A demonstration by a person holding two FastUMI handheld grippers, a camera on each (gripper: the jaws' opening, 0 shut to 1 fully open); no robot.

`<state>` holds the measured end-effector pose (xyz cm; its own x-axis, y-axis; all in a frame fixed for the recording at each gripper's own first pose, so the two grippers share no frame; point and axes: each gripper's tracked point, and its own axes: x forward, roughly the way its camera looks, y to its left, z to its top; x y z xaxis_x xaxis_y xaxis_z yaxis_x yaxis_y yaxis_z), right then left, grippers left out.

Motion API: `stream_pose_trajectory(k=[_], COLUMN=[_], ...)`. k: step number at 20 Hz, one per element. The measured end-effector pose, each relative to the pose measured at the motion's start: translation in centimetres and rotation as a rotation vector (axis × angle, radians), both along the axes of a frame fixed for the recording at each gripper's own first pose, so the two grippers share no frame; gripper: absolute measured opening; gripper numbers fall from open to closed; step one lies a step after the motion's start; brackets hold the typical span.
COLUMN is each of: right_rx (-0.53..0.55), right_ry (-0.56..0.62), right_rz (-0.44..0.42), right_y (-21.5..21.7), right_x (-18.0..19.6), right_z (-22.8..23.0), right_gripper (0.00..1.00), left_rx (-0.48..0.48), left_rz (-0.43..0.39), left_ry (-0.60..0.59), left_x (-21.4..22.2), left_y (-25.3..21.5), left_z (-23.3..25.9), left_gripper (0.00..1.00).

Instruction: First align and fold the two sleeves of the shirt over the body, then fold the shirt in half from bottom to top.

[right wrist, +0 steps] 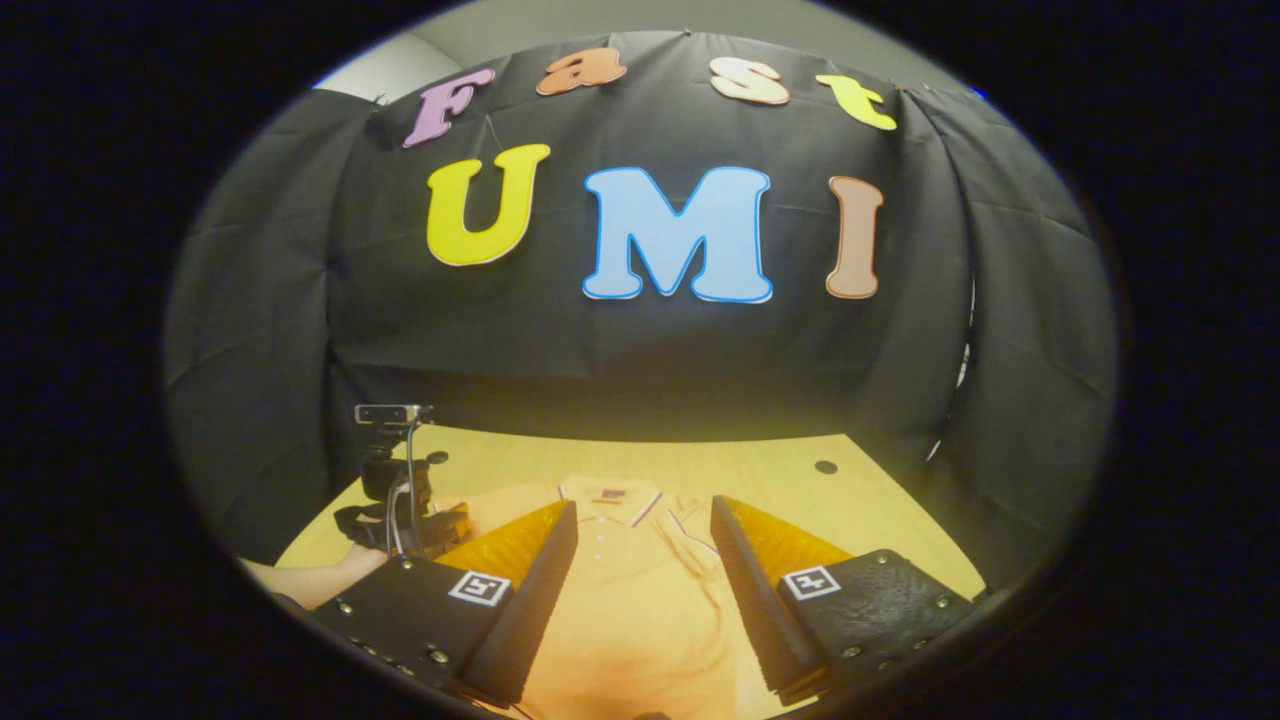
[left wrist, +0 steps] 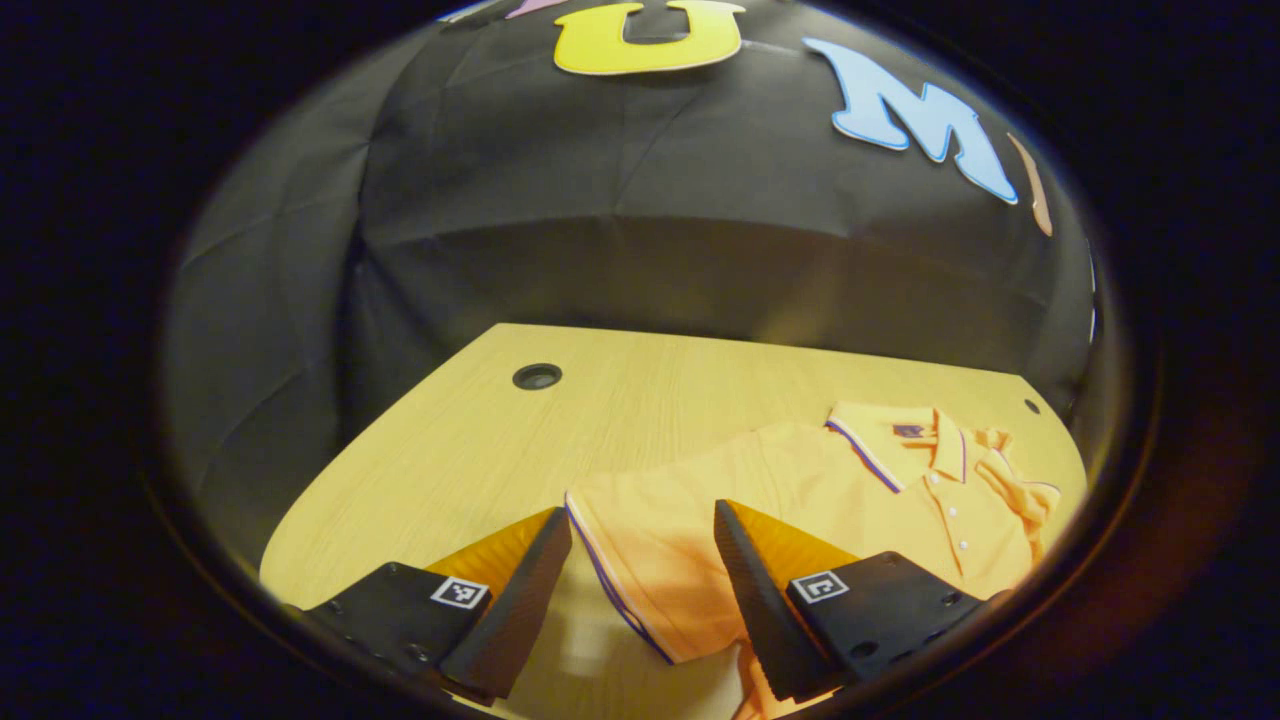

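Biggest thing first: the table (left wrist: 450,450), light wood, with a cable hole toward the far left in my left gripper view. The shirt (left wrist: 800,500) is an orange polo lying flat on it, collar (left wrist: 900,440) at the far end and hem toward me, so its long axis runs pretty much straight away from where I'm standing. In the right gripper view the shirt (right wrist: 640,600) sits dead centre between my fingers with the button strip running away from me.

The sleeve on the shirt's right-hand side looks already tucked over the chest, judging by the bunched fabric next to the buttons. The left sleeve (left wrist: 640,560) is spread out flat, its striped cuff edge pointing at me.

My left gripper (left wrist: 640,590) is wide open and holding nothing, and that left sleeve lies right in the gap between the fingers, just ahead and a bit below. Can't tell if a finger is brushing the cloth yet. My right gripper (right wrist: 640,590) is also wide open and empty, hovering over the lower body of the shirt.

So the left one is clearly the nearer hand for that sleeve. My guess for the move: pinch the cuff and carry it sideways across the body, at right angles to the shirt's long axis.

You can also spot my left gripper (right wrist: 400,520) off to the left in the right gripper view, with my hand (right wrist: 320,580) behind it.
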<state>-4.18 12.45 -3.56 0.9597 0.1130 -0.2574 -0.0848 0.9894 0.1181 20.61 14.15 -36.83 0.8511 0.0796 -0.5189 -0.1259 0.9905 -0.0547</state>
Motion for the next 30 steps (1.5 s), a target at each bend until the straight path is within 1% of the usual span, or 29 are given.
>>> stream_pose_trajectory(k=[2, 5, 6, 7, 11, 12, 14, 16, 19, 22, 23, 24, 25, 26, 27, 29, 30], right_rx=[-0.023, -0.008, -0.005, 0.000, 0.023, 0.027, 0.035, 0.046, 0.046, 0.051, 0.055, 0.056, 0.053, 0.049, 0.048, 0.052, 0.053], right_ry=[0.008, 0.025, 0.027, 0.029, 0.029, 0.032, 0.039, 0.048, 0.054, 0.071, 0.076, 0.078, 0.078, 0.078, 0.079, 0.079, 0.080], right_rz=[-0.005, -0.012, -0.024, -0.034, -0.055, -0.054, -0.052, -0.047, -0.044, -0.050, -0.052, -0.055, -0.062, -0.070, -0.079, -0.097, -0.105], right_y=[-0.3, -0.6, -1.0, -1.3, -1.9, -1.9, -1.7, -1.5, -1.6, -1.9, -2.0, -2.2, -2.5, -2.9, -3.3, -4.0, -4.4], right_x=[-0.6, -1.1, -1.1, -1.2, -0.9, -0.8, -0.3, 0.0, 0.3, 0.3, 0.1, -0.1, -0.3, -0.5, -0.7, -1.2, -1.4], right_z=[-0.3, -0.7, -0.7, -0.7, -0.7, -0.8, -1.0, -1.2, -1.4, -2.2, -2.4, -2.6, -2.8, -2.9, -3.1, -3.3, -3.4], right_gripper=[0.84, 0.84, 0.81, 0.83, 0.83, 0.83, 0.83, 0.83, 0.82, 0.83, 0.83, 0.83, 0.81, 0.80, 0.83, 0.82, 0.80], left_rx=[0.007, -0.006, -0.010, -0.017, -0.025, -0.016, 0.035, 0.033, 0.053, 0.058, 0.061, 0.065, 0.070, 0.067, 0.060, 0.072, 0.074], left_rz=[0.003, 0.013, 0.020, 0.025, 0.024, 0.021, 0.016, -0.001, -0.048, -0.056, -0.058, -0.067, -0.066, -0.068, -0.064, -0.051, -0.051], left_ry=[0.021, 0.040, 0.051, 0.066, 0.088, 0.091, 0.120, 0.123, 0.141, 0.144, 0.141, 0.140, 0.139, 0.137, 0.130, 0.109, 0.094], left_x=[0.4, 1.1, 1.1, 1.1, 1.3, 1.4, 1.3, 1.7, 1.9, 2.0, 2.1, 2.3, 2.2, 2.3, 2.4, 2.4, 2.5], left_y=[0.1, 0.4, 0.6, 0.6, 0.5, 0.4, 0.5, -0.3, -1.4, -1.9, -2.0, -2.1, -2.2, -2.2, -2.3, -1.9, -2.1], left_z=[-0.7, -1.6, -1.9, -2.3, -2.9, -3.1, -3.5, -3.4, -3.4, -3.4, -3.3, -3.4, -3.3, -3.3, -3.1, -2.3, -1.5], left_gripper=[0.94, 0.94, 0.94, 0.94, 0.94, 0.94, 0.94, 0.75, 0.52, 0.29, 0.24, 0.16, 0.16, 0.10, 0.10, 0.11, 0.10])
